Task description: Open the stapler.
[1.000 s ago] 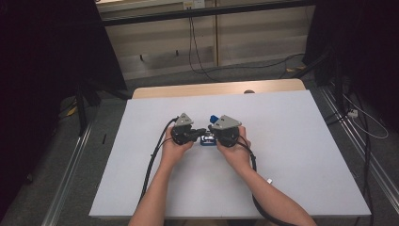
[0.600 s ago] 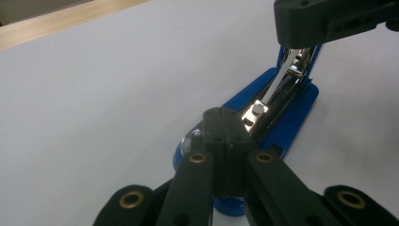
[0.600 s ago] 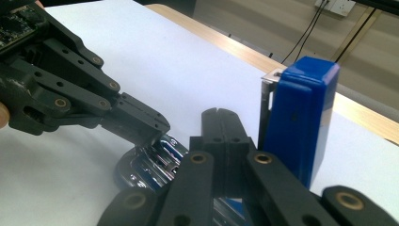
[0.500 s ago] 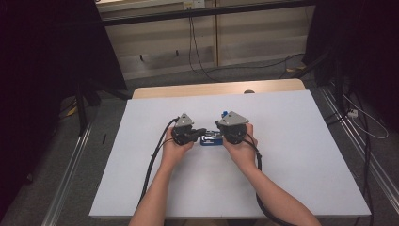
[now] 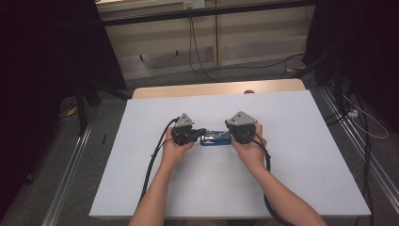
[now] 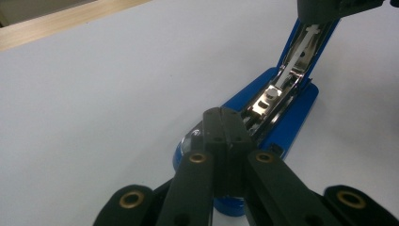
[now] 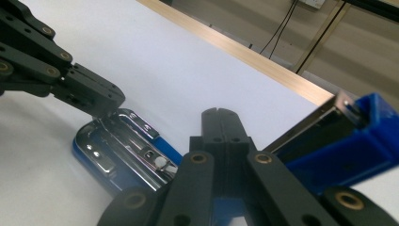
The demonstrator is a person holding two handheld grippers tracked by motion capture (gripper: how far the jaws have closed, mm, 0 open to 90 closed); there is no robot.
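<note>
Stapler (image 5: 215, 138): mid-frame, hinged open, top arm raised.
Left gripper (image 5: 200, 132): jaws closed, pressing the base.
Right gripper (image 7: 220, 117): jaws closed, empty, under the lifted arm.
Left: likely loading, closing.

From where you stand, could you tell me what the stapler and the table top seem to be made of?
The blue stapler looks like moulded plastic, matte blue outside, with a bright metal channel inside that glints like chrome. The table top appears to be a smooth, pale matte laminate, with a strip of light wood along its far edge.
</note>
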